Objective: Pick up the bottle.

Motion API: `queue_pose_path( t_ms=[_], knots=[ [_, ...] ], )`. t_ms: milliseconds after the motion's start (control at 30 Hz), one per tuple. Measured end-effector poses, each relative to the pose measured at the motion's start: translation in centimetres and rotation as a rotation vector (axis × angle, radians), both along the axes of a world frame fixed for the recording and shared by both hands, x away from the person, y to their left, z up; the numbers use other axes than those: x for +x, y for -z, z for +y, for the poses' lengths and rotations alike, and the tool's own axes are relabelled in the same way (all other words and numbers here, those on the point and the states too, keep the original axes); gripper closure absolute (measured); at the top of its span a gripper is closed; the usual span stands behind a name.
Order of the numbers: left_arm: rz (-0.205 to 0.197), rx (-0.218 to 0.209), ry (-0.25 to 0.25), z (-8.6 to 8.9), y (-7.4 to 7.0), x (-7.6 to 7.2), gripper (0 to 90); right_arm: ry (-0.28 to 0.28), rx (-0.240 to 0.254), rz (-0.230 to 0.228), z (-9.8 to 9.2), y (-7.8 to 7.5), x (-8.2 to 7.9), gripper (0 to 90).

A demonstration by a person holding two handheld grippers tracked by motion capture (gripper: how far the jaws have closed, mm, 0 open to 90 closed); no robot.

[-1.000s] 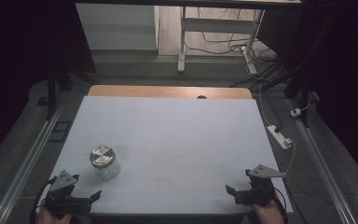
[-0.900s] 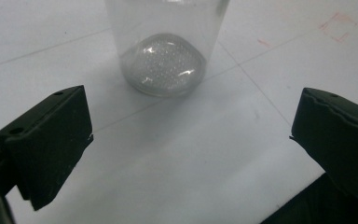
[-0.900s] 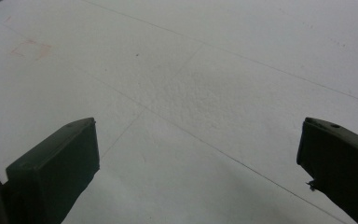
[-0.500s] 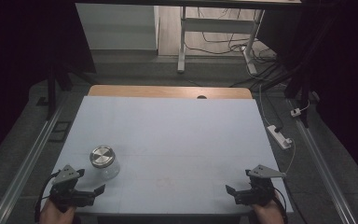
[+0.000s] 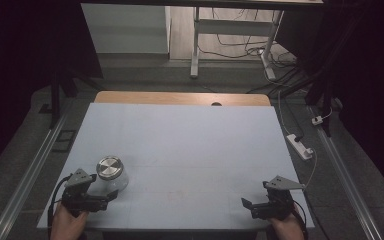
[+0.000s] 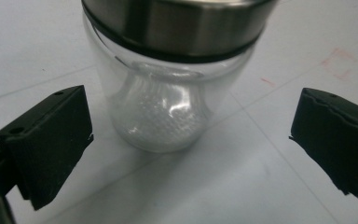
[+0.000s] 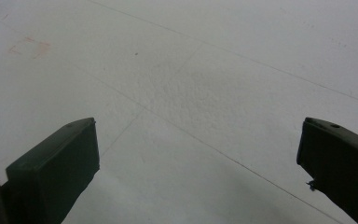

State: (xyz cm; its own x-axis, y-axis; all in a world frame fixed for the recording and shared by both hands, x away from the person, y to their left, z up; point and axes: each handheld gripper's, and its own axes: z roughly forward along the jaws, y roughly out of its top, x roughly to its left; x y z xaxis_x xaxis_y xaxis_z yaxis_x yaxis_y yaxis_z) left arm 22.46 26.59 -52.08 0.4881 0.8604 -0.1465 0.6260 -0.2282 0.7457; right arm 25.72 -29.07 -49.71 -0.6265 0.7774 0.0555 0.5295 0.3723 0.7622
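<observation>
A clear glass jar (image 5: 112,174) with a brushed metal lid (image 5: 109,167) stands upright on the white table (image 5: 190,145) near its front left. My left gripper (image 5: 106,198) is open just in front of the jar. In the left gripper view the jar (image 6: 163,102) sits close ahead between the two black jaws, touching neither, and my left gripper (image 6: 191,149) is wide open. My right gripper (image 5: 248,206) rests open at the table's front right, over bare surface. In the right gripper view my right gripper (image 7: 200,172) has nothing between its jaws.
A wooden strip (image 5: 180,98) runs along the table's far edge. A white power strip (image 5: 300,146) with a cable lies off the right edge. Metal rails (image 5: 27,180) flank the table on the floor. Faint red marks (image 7: 28,47) show on the surface.
My left gripper has moved forward and to the right, closing in on the jar. The right gripper has stayed in place.
</observation>
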Motion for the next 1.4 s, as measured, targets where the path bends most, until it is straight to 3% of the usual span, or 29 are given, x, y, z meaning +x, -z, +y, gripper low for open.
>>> queue_pose_path(
  t_ms=[233, 567, 800, 967, 1133, 1200, 1400],
  knots=[
    [-0.021, 0.043, -0.021, -0.5, 0.1, 1.5, 0.0, 0.001, 0.001, 0.000, -0.1, 0.0, -0.1, 0.0],
    [-0.014, 0.044, -0.001, -0.8, 0.4, 2.8, 0.0, 0.001, -0.003, 0.002, 0.0, 0.0, -0.1, 0.0],
    [-0.025, 0.018, 0.014, -0.8, 0.5, 3.8, 0.0, 0.005, -0.007, 0.000, 0.0, 0.0, -0.2, 0.0],
    [-0.040, 0.023, 0.024, -1.0, 0.3, 4.0, 0.3, 0.003, -0.010, 0.000, 0.0, 0.0, -0.3, 0.0],
    [-0.040, 0.046, 0.019, -1.1, 0.3, 3.9, 7.2, 0.004, -0.010, -0.002, 0.0, 0.0, -0.3, 0.0],
    [-0.036, 0.033, 0.033, -1.0, 0.3, 3.8, 10.8, 0.002, -0.011, -0.003, 0.0, 0.0, -0.3, 0.0],
    [-0.033, 0.054, 0.031, -1.1, 0.3, 3.7, 13.5, 0.002, -0.012, -0.004, 0.0, 0.0, -0.3, 0.0]
  ],
)
